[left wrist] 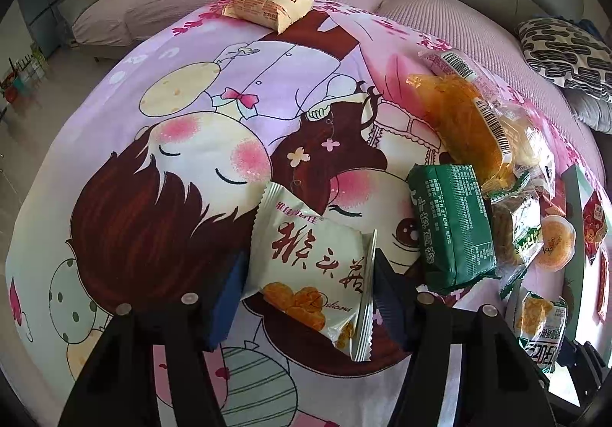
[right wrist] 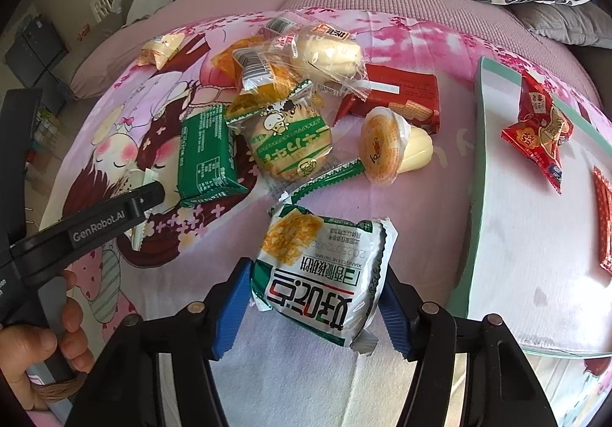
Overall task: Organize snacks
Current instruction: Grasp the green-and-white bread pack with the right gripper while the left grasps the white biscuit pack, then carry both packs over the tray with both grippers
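Left gripper point(left wrist: 306, 297) jaws clamping one cream packet point(left wrist: 311, 274), right gripper point(right wrist: 315, 302) jaws clamping one green-white packet point(right wrist: 325, 274)

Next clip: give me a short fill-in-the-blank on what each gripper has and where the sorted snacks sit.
1. The left gripper is shut on a white packet printed with ____ characters.
2. The right gripper is shut on a white-and-____ packet.
3. The red packet lies in the box with a ____ rim.

Missing words: red; green; green
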Demonstrator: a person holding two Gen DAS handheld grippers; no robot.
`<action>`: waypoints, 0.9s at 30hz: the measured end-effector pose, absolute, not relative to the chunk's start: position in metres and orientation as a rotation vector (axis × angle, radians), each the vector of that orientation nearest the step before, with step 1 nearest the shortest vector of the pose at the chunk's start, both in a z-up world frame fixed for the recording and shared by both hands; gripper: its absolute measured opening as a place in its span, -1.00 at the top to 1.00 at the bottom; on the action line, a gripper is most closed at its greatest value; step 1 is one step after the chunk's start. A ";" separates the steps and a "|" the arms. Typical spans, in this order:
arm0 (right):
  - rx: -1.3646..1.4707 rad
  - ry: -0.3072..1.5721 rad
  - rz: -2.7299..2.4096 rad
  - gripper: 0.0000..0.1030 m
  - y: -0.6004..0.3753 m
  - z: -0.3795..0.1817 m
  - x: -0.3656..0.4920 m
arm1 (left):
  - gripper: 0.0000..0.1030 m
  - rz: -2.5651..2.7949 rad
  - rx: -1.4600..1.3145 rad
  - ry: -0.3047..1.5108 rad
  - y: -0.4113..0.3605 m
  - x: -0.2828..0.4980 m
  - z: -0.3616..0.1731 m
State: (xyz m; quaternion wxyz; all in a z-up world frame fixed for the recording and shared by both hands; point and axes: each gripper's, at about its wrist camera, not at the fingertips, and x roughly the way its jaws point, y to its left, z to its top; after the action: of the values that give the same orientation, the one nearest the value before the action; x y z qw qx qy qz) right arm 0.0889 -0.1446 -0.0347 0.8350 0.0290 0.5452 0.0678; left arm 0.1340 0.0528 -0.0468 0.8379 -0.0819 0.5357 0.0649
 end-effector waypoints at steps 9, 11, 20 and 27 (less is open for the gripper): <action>0.091 1.127 0.151 -0.19 -0.147 -0.027 0.086 | -0.25 0.125 -0.205 1.117 0.058 0.128 -0.036; 0.095 1.109 0.151 -0.18 -0.147 -0.023 0.085 | -0.25 0.126 -0.207 1.107 0.058 0.126 -0.032; 0.116 1.039 0.165 -0.18 -0.148 0.001 0.078 | -0.25 0.118 -0.215 1.027 0.059 0.114 0.000; 0.121 1.033 0.166 -0.18 -0.152 0.005 0.077 | -0.25 0.107 -0.205 1.005 0.049 0.114 0.010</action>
State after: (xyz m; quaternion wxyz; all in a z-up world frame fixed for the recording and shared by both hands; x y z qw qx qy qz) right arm 0.0774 -0.1516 0.0054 0.8644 0.0575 0.4931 0.0793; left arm 0.1138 0.0488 0.0105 0.8699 -0.0981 0.4806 0.0511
